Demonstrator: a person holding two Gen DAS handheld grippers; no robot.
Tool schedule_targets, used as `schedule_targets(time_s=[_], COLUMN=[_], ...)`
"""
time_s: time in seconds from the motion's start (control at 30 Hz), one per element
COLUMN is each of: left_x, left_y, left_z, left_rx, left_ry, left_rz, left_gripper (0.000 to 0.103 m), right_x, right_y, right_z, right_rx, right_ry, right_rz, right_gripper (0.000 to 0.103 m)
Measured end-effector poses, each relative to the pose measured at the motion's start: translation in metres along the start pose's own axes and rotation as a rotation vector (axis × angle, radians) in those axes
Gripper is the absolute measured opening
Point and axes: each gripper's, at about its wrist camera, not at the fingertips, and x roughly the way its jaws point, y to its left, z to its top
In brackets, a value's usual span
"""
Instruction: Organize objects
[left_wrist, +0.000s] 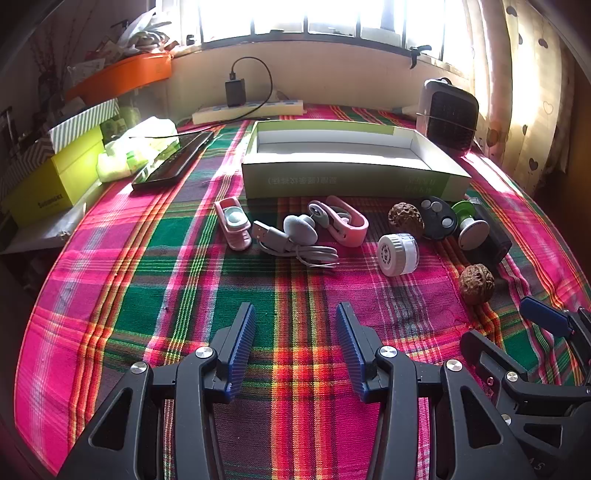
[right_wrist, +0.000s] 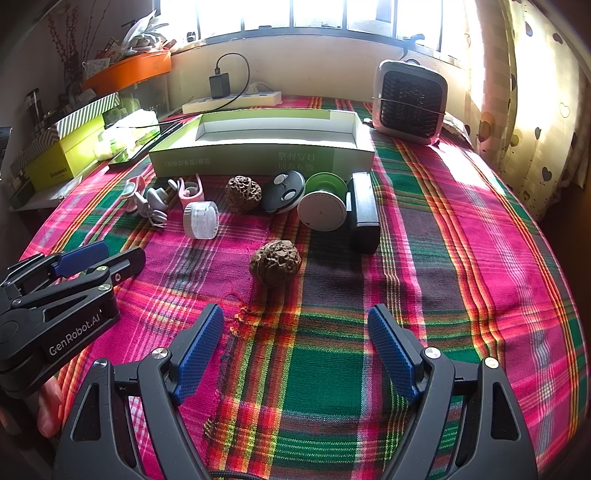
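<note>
Left hand-held gripper (left_wrist: 295, 343): jaws spread, empty, above the desk (left_wrist: 147, 280).
Right hand-held gripper (right_wrist: 295, 347): jaws spread, empty.
Near walnut (right_wrist: 275, 262): straight ahead of the right hand-held gripper, alone, apart from the row.
Box (right_wrist: 258, 146): open, empty, beyond the row of small items.
Jar (left_wrist: 397, 254): ahead and right of the left hand-held gripper.
Step, judged: take the near walnut first.
Tip: straddle it centred; it is round and may roll.
</note>
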Motion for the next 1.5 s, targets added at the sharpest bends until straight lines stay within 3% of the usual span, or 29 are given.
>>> schedule_targets(time_s=[0.37, 0.83, 1.2, 1.5], left_x=[0.000, 0.003, 0.001, 0.002], left_y=[0.000, 0.004, -0.008, -0.019], left_z=[0.000, 0.005, 0.012, 0.022], left_rx=[0.004, 0.034, 0.076, 0.092], left_ry=[0.000, 0.026, 0.030, 0.034], left_rz=[-0.003, -0.086, -0.160, -0.234], left_gripper=[0.044, 0.044, 0.044, 0.044], right_x=[-0.001, 0.013, 0.016, 0.016], right_y=[-0.004, -0.011, -0.010, -0.014], right_z=[0.000, 0.019, 0.026, 0.028], right_rx=[0.000, 0.015, -0.029, -0.026], right_ry=[0.001, 0.046, 0.040, 0.030], right_rz=[0.000, 0.019, 0.042, 0.051], right_gripper=[0.080, 0.080, 0.060, 0.037])
